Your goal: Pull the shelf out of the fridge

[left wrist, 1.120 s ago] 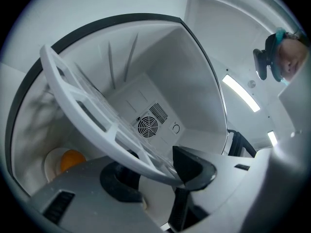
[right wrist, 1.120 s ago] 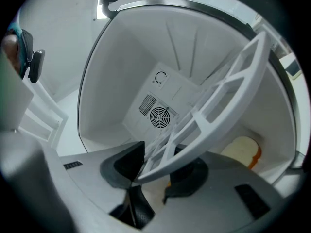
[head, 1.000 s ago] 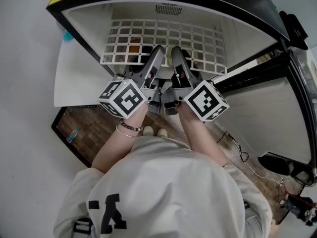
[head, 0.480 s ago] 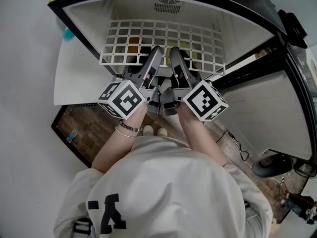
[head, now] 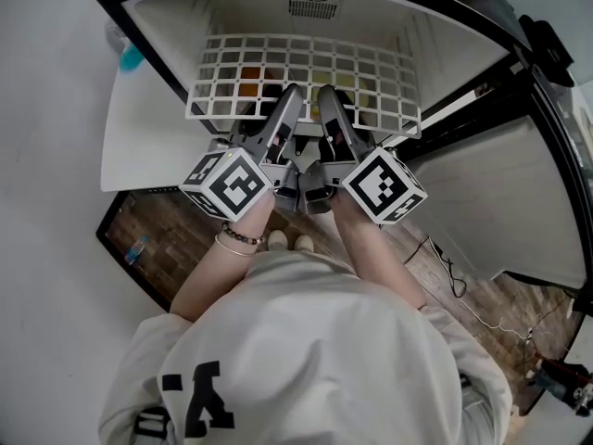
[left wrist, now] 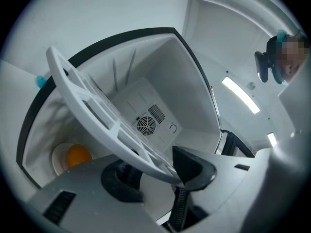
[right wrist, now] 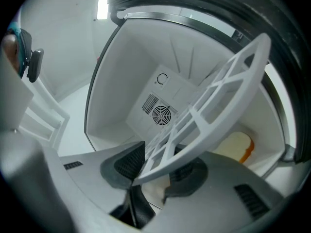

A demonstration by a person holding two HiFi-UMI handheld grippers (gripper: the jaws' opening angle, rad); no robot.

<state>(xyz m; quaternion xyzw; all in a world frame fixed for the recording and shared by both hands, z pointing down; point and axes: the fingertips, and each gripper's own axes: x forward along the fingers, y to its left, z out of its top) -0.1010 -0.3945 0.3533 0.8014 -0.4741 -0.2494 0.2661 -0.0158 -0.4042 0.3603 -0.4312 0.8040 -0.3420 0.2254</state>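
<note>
The white grid shelf lies level in the open small fridge, its front rim jutting toward me. My left gripper and right gripper sit side by side at the middle of that rim, each shut on it. In the left gripper view the shelf runs slantwise between the dark pads of the left gripper. The right gripper view shows the shelf clamped the same way in the right gripper.
Under the shelf lie an orange on a plate and a bread slice. A fan vent sits in the back wall. The fridge door stands open at the right. A cable trails over the wooden floor.
Both grippers and the shelf keep their places. The head view has tilted slightly, showing more of the fridge's inside, and a dark object at the lower right has left the picture.
</note>
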